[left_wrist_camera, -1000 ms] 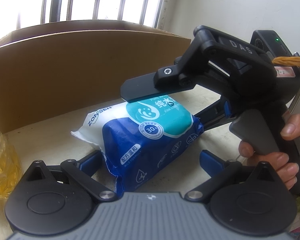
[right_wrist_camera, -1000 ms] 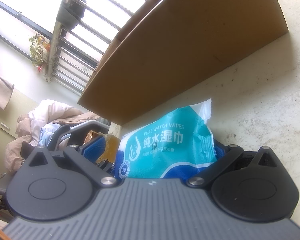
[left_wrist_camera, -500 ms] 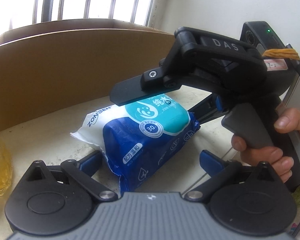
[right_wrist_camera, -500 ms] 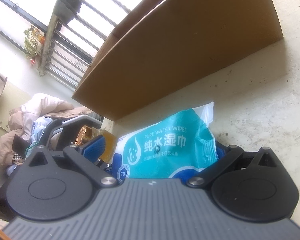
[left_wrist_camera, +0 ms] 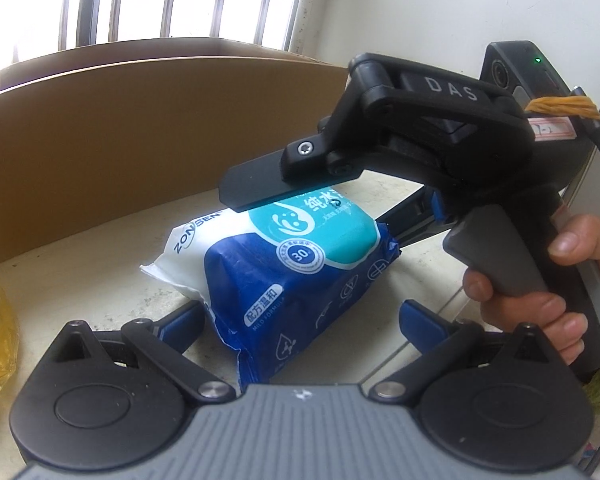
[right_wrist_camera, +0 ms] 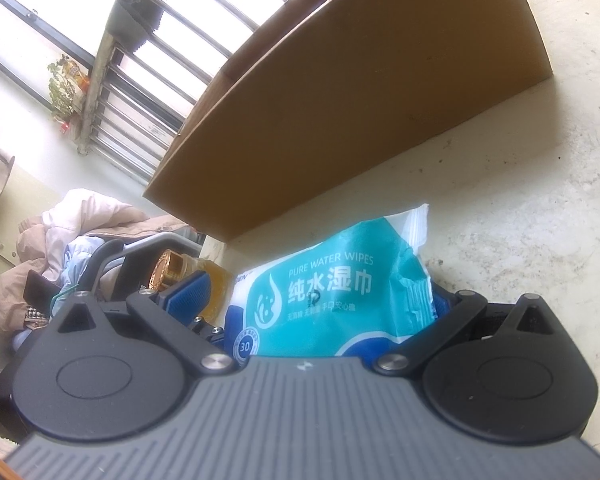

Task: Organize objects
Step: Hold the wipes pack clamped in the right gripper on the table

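Left wrist: glossy soft wipes pack (left_wrist_camera: 296,276) between right tool (left_wrist_camera: 324,204) fingers

We see strong daylight coming through the barred window (left_wrist_camera: 172,0) at the far side, so bright that the glass turns plain white. The tall brown cardboard box (left_wrist_camera: 140,140) looks dark on the side facing us, because the light is behind it. It drops a soft shadow on the pale speckled stone counter (right_wrist_camera: 520,216). The shiny blue and teal plastic pack of wet wipes (left_wrist_camera: 300,272) shows small bright spots. Both pictures bend at the edges, and the corners go dark. Near parts look sharp; the far room on the left looks a little fuzzy.
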Available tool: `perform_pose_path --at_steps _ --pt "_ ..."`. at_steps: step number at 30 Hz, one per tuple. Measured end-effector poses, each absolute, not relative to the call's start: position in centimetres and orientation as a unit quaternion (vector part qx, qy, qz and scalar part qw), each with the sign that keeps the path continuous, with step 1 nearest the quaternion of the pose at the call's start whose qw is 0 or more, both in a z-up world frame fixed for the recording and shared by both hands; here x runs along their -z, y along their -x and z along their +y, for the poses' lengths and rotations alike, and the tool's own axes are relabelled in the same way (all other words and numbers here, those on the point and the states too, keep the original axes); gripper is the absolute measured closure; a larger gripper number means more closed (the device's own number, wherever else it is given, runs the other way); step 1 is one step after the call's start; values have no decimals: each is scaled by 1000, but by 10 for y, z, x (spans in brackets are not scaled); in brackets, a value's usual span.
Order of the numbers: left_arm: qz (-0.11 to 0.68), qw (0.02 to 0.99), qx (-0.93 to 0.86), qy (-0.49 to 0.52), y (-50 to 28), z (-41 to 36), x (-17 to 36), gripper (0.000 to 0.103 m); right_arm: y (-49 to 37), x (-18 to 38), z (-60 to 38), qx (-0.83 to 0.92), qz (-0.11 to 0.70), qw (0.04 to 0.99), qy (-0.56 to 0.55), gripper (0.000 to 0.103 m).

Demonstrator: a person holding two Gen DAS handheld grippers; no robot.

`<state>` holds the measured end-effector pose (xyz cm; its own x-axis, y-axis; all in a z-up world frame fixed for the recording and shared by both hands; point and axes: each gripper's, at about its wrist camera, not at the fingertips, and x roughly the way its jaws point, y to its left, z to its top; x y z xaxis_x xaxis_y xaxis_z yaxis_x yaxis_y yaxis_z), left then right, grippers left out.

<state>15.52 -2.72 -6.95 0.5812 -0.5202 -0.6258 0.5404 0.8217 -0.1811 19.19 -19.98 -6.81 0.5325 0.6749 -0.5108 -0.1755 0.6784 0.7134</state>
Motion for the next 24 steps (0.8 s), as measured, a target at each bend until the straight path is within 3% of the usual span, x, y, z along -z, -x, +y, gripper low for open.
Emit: perform_pose_path --at_steps 24 --pt "348 889 298 -15 -149 -29 72 0 -191 70 -200 -252 407 821 -310 0"
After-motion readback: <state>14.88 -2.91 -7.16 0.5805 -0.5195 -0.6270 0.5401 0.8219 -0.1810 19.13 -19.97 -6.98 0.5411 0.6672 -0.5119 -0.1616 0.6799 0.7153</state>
